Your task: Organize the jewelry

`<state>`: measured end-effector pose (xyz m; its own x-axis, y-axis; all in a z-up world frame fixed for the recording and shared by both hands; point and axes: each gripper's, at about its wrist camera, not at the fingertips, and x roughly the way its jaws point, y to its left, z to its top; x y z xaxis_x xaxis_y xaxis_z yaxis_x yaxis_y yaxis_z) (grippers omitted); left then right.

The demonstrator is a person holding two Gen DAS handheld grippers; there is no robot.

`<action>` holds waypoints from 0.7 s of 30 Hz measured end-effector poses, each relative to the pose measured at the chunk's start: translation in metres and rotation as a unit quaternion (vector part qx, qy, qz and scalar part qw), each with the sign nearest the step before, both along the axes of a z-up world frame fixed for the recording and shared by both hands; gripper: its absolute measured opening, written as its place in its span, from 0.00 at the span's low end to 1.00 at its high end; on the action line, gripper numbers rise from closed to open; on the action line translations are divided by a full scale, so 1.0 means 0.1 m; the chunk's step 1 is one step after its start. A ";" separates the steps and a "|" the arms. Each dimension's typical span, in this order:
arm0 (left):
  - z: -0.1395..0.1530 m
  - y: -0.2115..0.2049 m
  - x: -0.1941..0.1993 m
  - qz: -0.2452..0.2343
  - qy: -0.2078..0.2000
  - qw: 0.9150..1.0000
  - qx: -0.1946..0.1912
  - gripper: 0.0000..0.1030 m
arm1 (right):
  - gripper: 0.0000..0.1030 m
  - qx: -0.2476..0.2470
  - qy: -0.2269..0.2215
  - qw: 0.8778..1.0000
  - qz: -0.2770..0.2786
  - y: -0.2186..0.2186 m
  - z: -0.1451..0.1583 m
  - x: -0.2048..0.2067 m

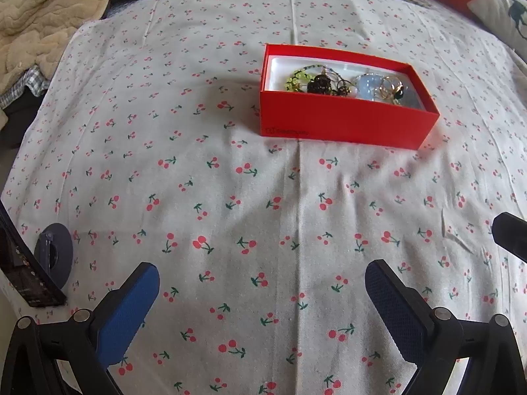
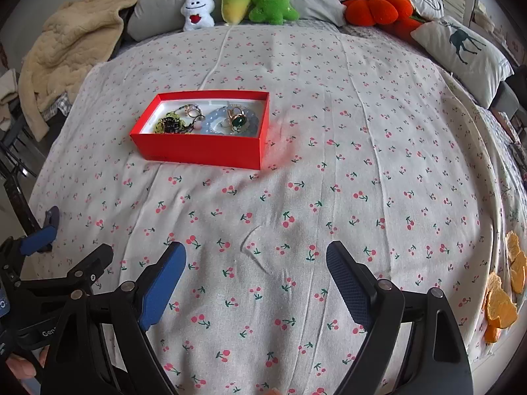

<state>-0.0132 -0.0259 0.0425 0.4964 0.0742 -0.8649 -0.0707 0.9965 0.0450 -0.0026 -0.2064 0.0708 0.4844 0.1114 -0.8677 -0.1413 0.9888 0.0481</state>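
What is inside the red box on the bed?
The red box holds tangled jewelry: a yellow-green beaded piece, a pale blue bangle, and a gold ring with a green stone. Anything beneath the pile is hidden.

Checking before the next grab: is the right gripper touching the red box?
Apart. The right wrist view shows bare cherry-print cloth between the open right gripper and the red box.

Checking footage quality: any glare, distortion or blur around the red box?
Left wrist view: red box sharp, cloth edges bowed by the fisheye. Right wrist view: dark vignette in the corners, reddish glow on the cherry cloth right of the box; jewelry readable.
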 end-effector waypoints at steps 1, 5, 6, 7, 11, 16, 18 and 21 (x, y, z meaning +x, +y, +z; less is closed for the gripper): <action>0.00 0.00 0.00 0.000 0.000 1.000 0.001 1.00 | 0.87 0.001 0.000 1.000 0.000 0.00 0.00 0.00; 0.01 -0.02 0.00 -0.001 -0.001 1.000 0.002 1.00 | 0.87 0.002 -0.001 1.000 -0.002 -0.01 0.01 0.00; 0.01 -0.02 0.01 -0.002 -0.001 1.000 0.002 1.00 | 0.87 0.002 0.000 1.000 -0.002 -0.01 0.01 0.00; 0.01 -0.02 0.00 -0.001 -0.001 1.000 0.003 1.00 | 0.87 0.002 0.001 1.000 -0.003 -0.01 0.01 0.00; 0.02 -0.04 0.01 0.000 -0.002 1.000 0.005 1.00 | 0.87 0.002 0.001 1.000 -0.003 -0.01 0.00 0.00; 0.02 -0.04 0.02 0.000 -0.001 1.000 0.004 1.00 | 0.87 0.002 0.002 1.000 -0.004 0.00 0.00 0.00; 0.02 -0.04 0.02 -0.001 0.000 1.000 0.004 1.00 | 0.87 0.001 0.004 1.000 -0.005 -0.01 -0.01 0.00; 0.01 -0.04 0.02 -0.002 0.001 1.000 0.004 1.00 | 0.87 -0.001 0.005 1.000 -0.004 -0.01 -0.02 0.01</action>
